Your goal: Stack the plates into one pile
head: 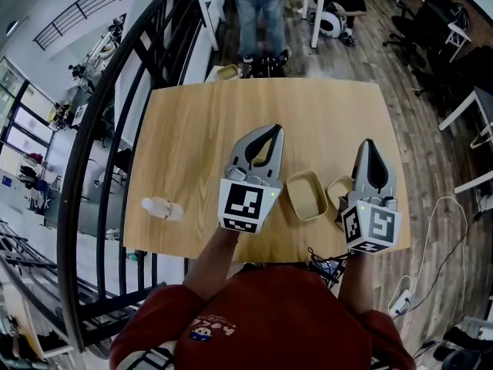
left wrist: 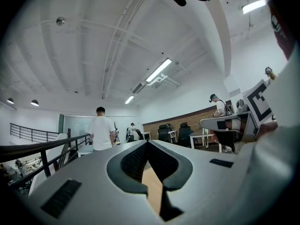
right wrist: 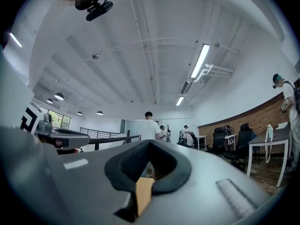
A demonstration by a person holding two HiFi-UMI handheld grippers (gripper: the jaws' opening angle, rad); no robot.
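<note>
Left gripper [head: 273, 129]: jaws clenched tip to tip with nothing between them, held over the table just left of the larger plate.
Right gripper [head: 368, 142]: also closed and empty (only tabletop shows through the gap behind its tips), held over the table's right front part.
Larger beige plate [head: 306, 196]: a rounded rectangle with a raised rim, lying flat near the table's front edge, between the two grippers.
Smaller beige plate [head: 337, 189]: just right of the larger one and on the tabletop, not on top of it. Its right side is hidden by the right gripper.
Table [head: 231, 114]: light wood.
Plastic bottle [head: 162, 207]: clear, lying on its side near the table's left front corner, well apart from the plates.
Person [head: 258, 10]: standing beyond the far edge.
</note>
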